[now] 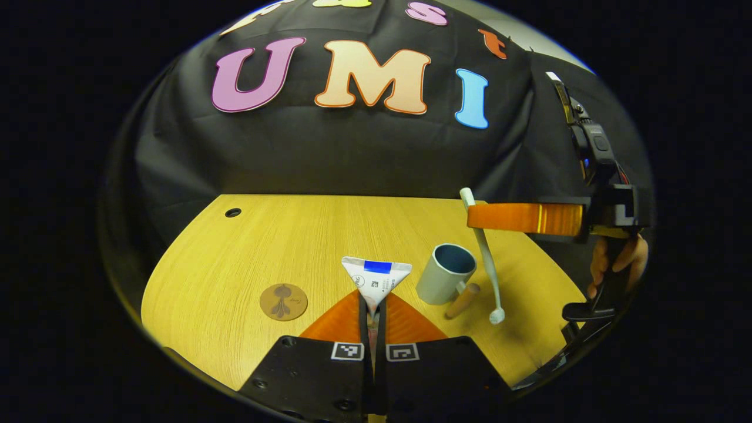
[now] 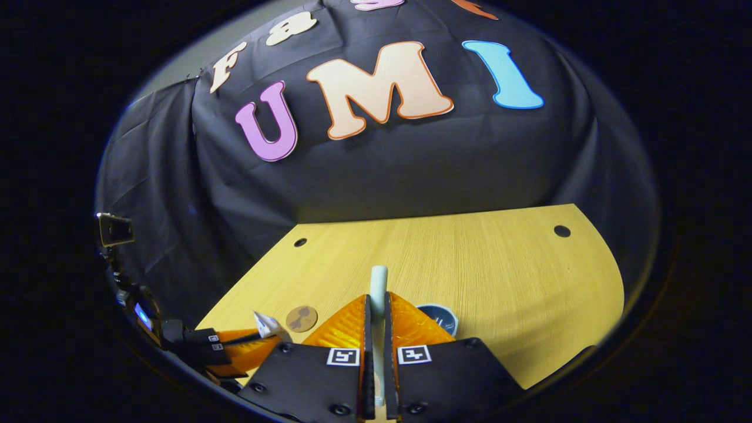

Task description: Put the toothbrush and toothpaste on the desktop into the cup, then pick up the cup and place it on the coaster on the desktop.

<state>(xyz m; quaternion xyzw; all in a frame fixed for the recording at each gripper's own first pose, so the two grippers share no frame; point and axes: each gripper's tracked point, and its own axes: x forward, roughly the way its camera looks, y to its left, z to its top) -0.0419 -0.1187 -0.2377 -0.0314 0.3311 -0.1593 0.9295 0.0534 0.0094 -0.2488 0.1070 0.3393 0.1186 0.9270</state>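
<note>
My left gripper [image 1: 373, 301] is shut on the narrow end of a white toothpaste tube [image 1: 377, 276] with a blue stripe, held above the wooden desktop [image 1: 247, 258]. Just right of it stands a grey cup [image 1: 446, 273] with a wooden handle [image 1: 462, 301]. The right gripper [image 1: 473, 216], held by a hand [image 1: 617, 264], grips a pale toothbrush [image 1: 486, 264] that hangs head down beside the cup. In the right gripper view, my right gripper [image 2: 377, 302] is shut on the toothbrush [image 2: 379, 282], with the cup [image 2: 439, 317] below to the right. A round brown coaster [image 1: 284, 301] lies left of the tube.
The desktop has a cable hole [image 1: 233, 212] at the far left and another [image 2: 562, 231] at the far right. Black cloth hangs behind and around the desk. The left gripper [image 2: 235, 346] with the tube [image 2: 267, 323] sits at the right gripper view's lower left, near the coaster [image 2: 301, 318].
</note>
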